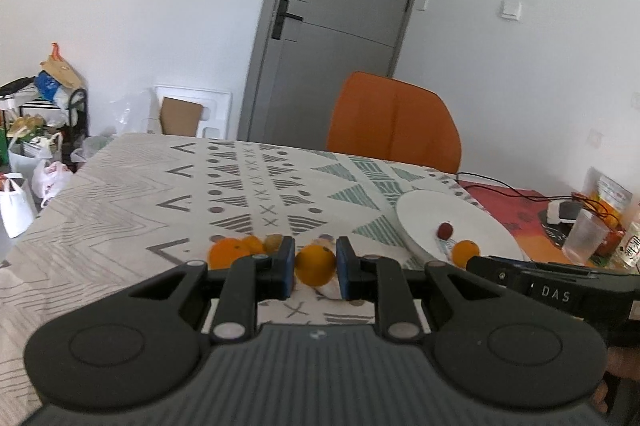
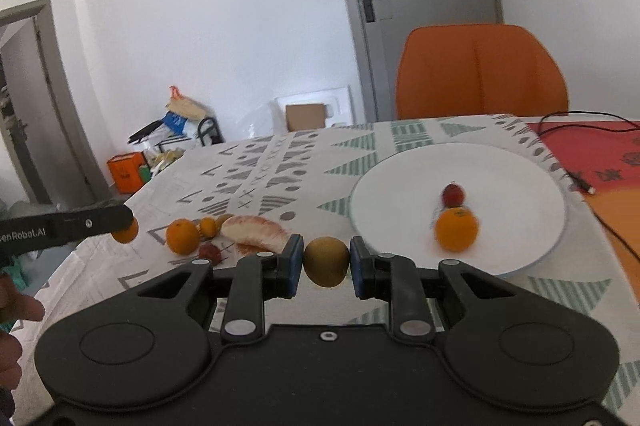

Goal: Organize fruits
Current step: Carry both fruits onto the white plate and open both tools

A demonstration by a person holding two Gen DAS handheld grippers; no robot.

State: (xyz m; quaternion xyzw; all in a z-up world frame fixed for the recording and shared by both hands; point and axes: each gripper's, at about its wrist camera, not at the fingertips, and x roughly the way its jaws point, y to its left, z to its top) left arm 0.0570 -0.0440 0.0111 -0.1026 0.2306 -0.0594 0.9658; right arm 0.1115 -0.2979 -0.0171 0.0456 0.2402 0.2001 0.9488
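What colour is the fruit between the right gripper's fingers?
Brownish-green, like a kiwi; the right wrist view shows it best.

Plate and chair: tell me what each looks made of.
Plate: probably glazed ceramic, going by its plain white, smooth surface and thin raised rim; melamine is possible. Chair: orange upholstery with a centre seam, smooth matte, likely faux leather or fabric.

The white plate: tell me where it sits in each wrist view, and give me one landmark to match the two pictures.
Left wrist view: the white plate lies right of centre, its near edge hidden behind the right tool.
Right wrist view: the white plate fills the centre-right, just beyond the right tool and its brownish fruit.
Shared landmark: the orange chair behind the table.
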